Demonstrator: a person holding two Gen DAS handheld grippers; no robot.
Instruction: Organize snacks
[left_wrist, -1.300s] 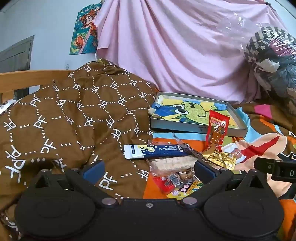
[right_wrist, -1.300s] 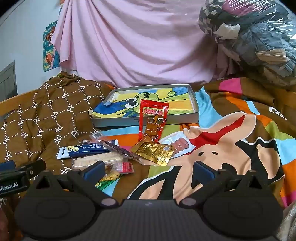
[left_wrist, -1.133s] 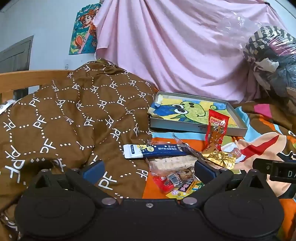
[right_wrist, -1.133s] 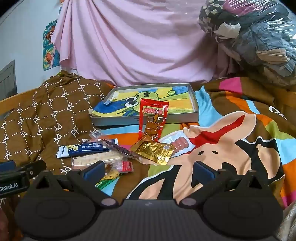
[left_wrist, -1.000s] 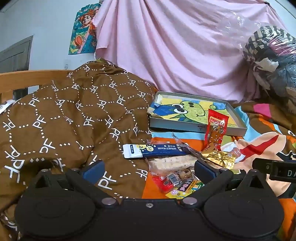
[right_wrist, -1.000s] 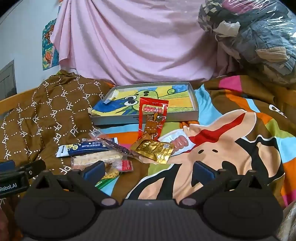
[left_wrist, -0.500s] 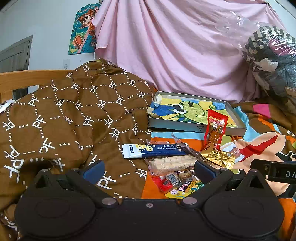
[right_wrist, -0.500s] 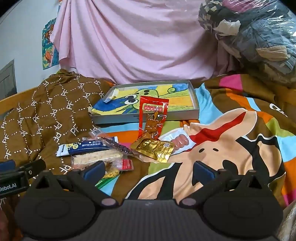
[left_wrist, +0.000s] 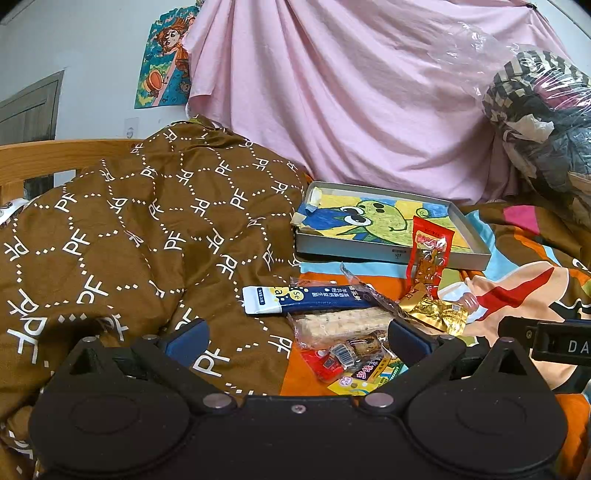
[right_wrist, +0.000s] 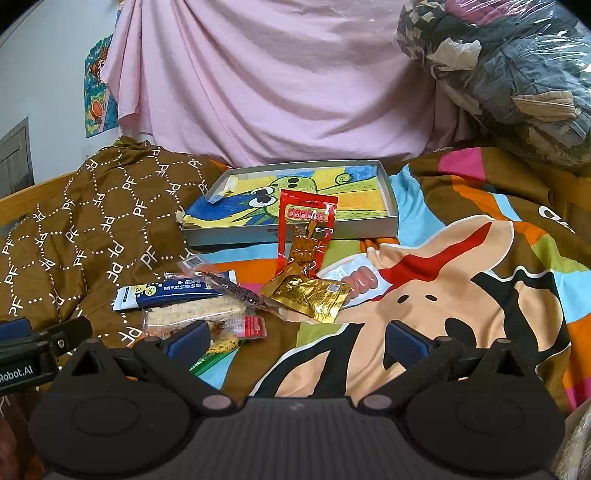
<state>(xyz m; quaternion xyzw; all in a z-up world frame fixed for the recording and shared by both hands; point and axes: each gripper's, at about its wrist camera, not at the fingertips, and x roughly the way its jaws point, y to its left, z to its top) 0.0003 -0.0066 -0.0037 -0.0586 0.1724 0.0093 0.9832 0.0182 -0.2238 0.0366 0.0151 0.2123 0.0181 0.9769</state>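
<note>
Both my left gripper (left_wrist: 295, 341) and right gripper (right_wrist: 295, 341) hang spread and empty. The snacks (right_wrist: 207, 299) overlap; one pinch could drag two wrappers off the soft blanket (right_wrist: 461, 295).

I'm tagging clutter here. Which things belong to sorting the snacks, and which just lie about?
Job: tray; red packet; gold packet; blue packet; wafer pack; both open grippers.
Lying about: brown quilt; pink sheet; bagged clothes; poster.

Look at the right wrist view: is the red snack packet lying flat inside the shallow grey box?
No, the red snack packet leans against the front wall of the shallow grey box.
</note>
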